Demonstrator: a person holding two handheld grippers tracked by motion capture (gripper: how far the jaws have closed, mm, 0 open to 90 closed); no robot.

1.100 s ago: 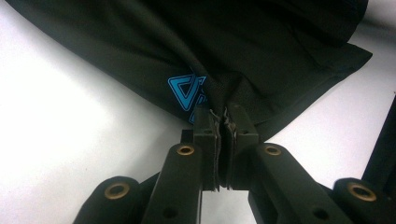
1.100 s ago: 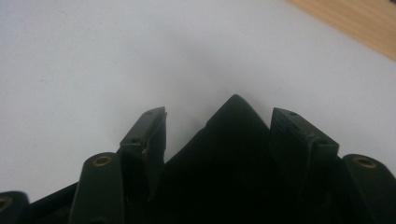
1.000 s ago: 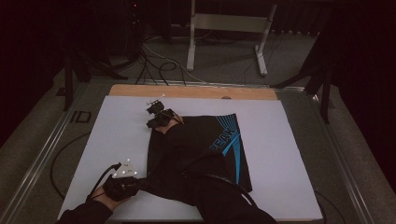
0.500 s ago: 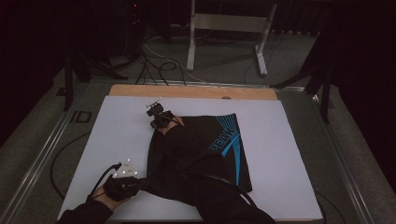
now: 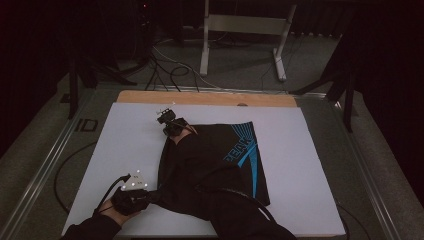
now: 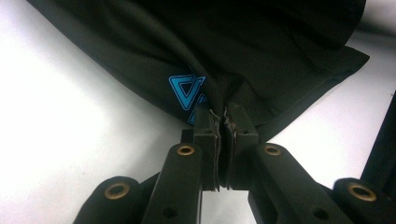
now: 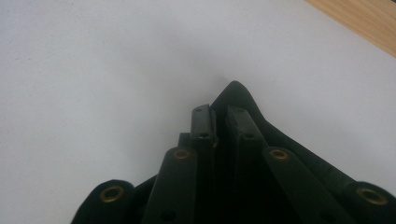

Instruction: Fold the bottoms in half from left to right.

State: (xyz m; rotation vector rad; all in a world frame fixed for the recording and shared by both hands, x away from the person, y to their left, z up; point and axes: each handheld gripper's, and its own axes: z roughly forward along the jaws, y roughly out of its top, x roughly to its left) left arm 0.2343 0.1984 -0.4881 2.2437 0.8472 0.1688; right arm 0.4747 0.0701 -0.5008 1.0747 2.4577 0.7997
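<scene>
A black garment with a blue print lies spread on the white table top. Near the front left corner, my left gripper is shut on the garment's near edge. In the left gripper view the cloth bunches between the pads of that left gripper, beside a blue triangle logo. My right gripper sits at the garment's far left corner. Its jaws have just been closing, and in the right gripper view the right gripper pinches the black corner flat on the table.
A wooden strip runs along the table's far edge. Beyond it a metal stand and loose cables lie on the floor. A cable trails off the table's left side. A dark sleeve crosses the garment's near part.
</scene>
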